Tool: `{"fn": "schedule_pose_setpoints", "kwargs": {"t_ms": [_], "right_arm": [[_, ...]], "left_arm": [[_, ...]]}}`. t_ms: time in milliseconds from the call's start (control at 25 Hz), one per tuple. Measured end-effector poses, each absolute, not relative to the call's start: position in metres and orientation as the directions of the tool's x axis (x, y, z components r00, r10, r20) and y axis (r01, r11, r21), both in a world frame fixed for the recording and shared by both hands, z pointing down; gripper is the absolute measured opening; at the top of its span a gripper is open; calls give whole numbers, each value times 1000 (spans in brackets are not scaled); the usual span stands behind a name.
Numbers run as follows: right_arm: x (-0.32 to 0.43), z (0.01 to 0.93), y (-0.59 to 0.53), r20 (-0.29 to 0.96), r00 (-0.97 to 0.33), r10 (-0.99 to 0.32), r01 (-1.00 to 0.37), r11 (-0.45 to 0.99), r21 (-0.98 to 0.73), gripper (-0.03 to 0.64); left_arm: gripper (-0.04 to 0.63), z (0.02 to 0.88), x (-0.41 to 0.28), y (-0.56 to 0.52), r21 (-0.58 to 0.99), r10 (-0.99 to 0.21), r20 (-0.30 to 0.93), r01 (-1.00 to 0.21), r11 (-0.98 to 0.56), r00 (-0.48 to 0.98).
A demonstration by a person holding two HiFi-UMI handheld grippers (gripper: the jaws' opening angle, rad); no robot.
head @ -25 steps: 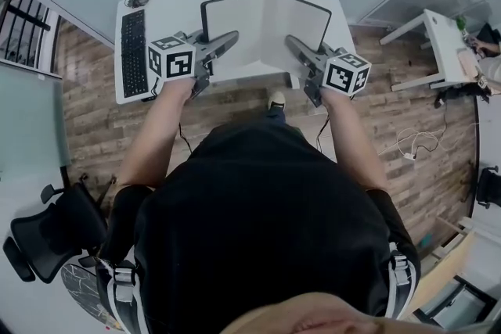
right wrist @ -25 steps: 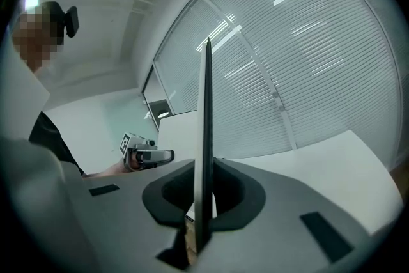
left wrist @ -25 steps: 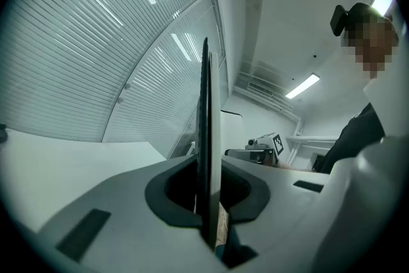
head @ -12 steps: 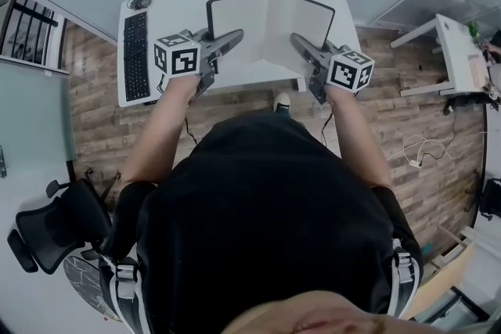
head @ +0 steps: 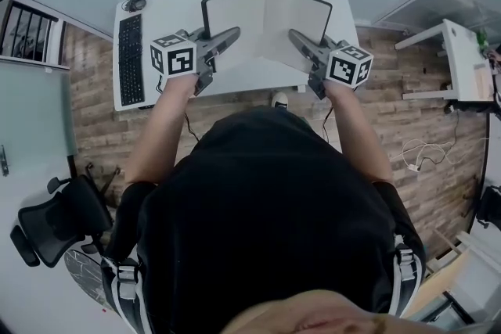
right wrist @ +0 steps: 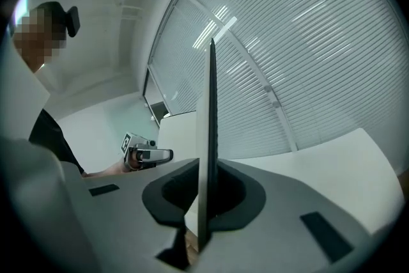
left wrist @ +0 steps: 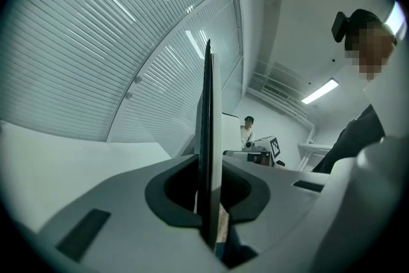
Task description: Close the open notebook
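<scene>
My head camera looks steeply down; left hand-held gripper (head: pixel 233 34) and right hand-held gripper (head: pixel 293 35) cameras face each other closely across the notebook (head: pixel 243 16).

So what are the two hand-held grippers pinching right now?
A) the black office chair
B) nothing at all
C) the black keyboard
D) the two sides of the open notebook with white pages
D: the left hand-held gripper and the right hand-held gripper each have a thin edge of the open notebook with white pages and a black cover clamped between their jaws.
</scene>
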State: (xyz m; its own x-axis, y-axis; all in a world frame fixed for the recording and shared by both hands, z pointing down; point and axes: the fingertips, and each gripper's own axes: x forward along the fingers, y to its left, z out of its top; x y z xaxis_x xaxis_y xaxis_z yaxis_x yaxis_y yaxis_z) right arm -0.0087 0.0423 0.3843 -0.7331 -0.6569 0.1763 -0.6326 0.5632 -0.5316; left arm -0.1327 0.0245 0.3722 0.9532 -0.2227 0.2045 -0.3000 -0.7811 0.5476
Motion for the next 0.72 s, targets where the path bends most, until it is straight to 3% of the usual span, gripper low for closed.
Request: {"fn": "schedule_pose_setpoints", "kwargs": {"t_ms": [720], "right_arm": [[0,377,20,180,-775,-605,-595,604,-530,60]], "left_arm": [[52,363,-124,11,553,-275,194,-336,-762,942]]}}
